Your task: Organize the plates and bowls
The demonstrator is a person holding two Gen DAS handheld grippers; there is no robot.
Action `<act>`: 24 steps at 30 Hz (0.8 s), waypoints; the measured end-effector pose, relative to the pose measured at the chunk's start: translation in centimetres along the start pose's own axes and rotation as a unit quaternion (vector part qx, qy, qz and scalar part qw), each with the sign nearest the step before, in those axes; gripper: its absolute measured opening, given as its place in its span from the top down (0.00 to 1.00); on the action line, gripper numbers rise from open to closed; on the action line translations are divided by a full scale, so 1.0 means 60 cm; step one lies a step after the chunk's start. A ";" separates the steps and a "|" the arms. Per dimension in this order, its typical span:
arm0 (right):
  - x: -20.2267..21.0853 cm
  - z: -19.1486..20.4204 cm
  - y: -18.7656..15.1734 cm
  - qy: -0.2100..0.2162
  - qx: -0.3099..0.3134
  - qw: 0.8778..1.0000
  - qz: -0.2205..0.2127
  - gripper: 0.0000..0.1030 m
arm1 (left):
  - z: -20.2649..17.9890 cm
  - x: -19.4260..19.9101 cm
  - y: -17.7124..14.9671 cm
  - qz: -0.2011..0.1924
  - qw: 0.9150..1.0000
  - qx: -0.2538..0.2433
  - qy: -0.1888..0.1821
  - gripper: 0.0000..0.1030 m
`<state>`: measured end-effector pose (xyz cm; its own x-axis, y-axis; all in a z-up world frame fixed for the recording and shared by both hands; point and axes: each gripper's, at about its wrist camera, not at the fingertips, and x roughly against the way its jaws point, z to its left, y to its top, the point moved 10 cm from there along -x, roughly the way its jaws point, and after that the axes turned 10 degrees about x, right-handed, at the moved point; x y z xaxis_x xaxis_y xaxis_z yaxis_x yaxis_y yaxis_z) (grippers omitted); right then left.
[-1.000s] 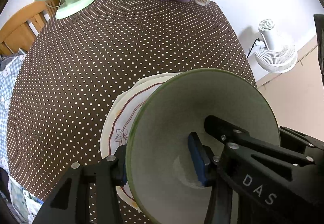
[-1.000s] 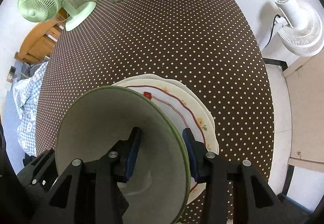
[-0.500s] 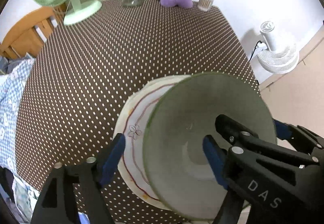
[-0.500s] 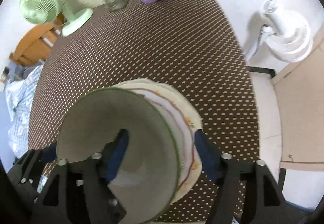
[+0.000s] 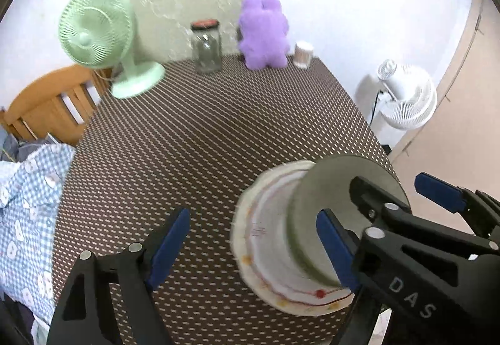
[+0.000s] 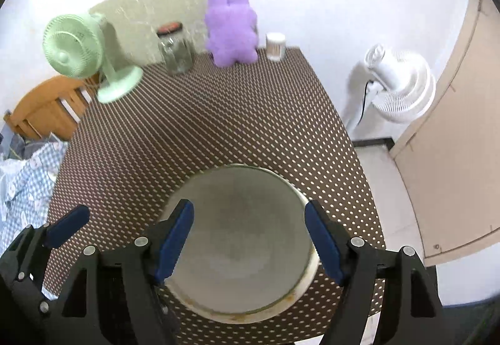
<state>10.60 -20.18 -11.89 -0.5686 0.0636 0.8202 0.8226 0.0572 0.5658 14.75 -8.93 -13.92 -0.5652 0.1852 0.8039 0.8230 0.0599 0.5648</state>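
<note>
At six o'clock on tabletop: grey-green ceramic bowl nested on floral-rimmed plate for compact stacking; left hand-held gripper, right hand-held gripper both wide, empty.

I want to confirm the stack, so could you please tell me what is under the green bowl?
The bowl sits on a floral plate, whose rim shows on its left and near sides. The plate's centre is covered, and whether more plates lie beneath cannot be told.
</note>
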 end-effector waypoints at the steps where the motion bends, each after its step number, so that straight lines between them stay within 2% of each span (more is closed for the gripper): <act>1: 0.010 0.012 0.002 0.001 -0.001 1.000 -0.012 0.26 | 0.015 0.010 0.004 -0.011 1.000 -0.001 0.001 0.17; 6: 0.050 0.069 0.009 -0.008 -0.001 0.998 -0.055 0.26 | 0.071 0.053 0.017 -0.058 0.998 -0.012 0.003 0.16; 8: 0.068 0.091 0.006 -0.009 -0.008 0.997 -0.075 0.26 | 0.090 0.071 0.021 -0.087 0.996 -0.025 0.009 0.12; 12: 0.091 0.119 -0.007 -0.006 -0.015 0.995 -0.100 0.26 | 0.122 0.097 0.013 -0.116 0.993 -0.034 0.010 0.10; 19: 0.116 0.142 -0.038 -0.007 -0.005 0.990 -0.139 0.25 | 0.171 0.128 -0.019 -0.168 0.986 -0.019 0.007 0.06; 24: 0.127 0.143 -0.071 -0.006 0.006 0.987 -0.162 0.20 | 0.189 0.135 -0.053 -0.176 0.984 0.004 0.010 0.06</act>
<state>2.66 -11.41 -8.79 -0.8019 0.0523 0.5951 0.5973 0.0891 0.7970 8.17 3.53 -11.33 -0.8160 0.1331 0.5625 0.5768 0.1244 0.8073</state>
